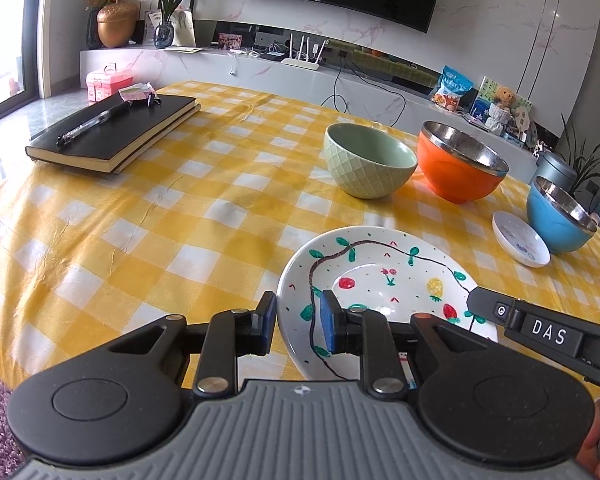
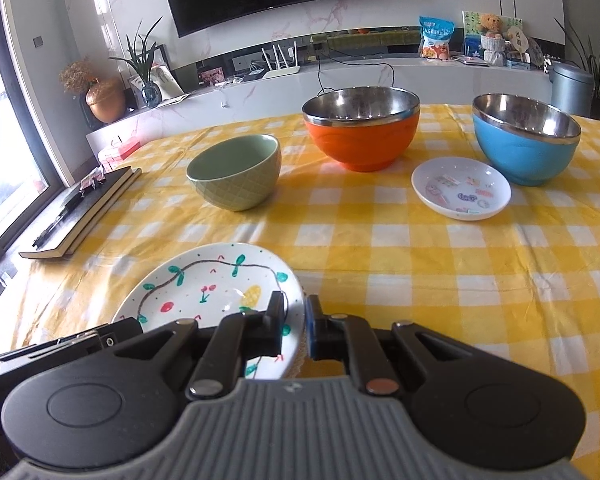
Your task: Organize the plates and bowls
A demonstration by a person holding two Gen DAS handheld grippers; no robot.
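A white plate painted with fruit and vines (image 1: 380,280) sits near the front of the yellow checked table; it also shows in the right wrist view (image 2: 212,284). My left gripper (image 1: 298,326) straddles its left rim, one pad outside and one inside, closed on it. My right gripper (image 2: 294,330) grips its right rim the same way. Behind stand a green ceramic bowl (image 1: 370,162) (image 2: 236,172), an orange steel-lined bowl (image 1: 458,164) (image 2: 362,128), a blue steel-lined bowl (image 1: 560,216) (image 2: 526,138) and a small white saucer (image 1: 520,238) (image 2: 462,188).
A black notebook with a pen (image 1: 112,134) (image 2: 80,212) lies at the table's left side. A pink box (image 1: 108,80) stands beyond it. A TV shelf with a router, plants and a grey bin (image 2: 570,86) runs behind the table.
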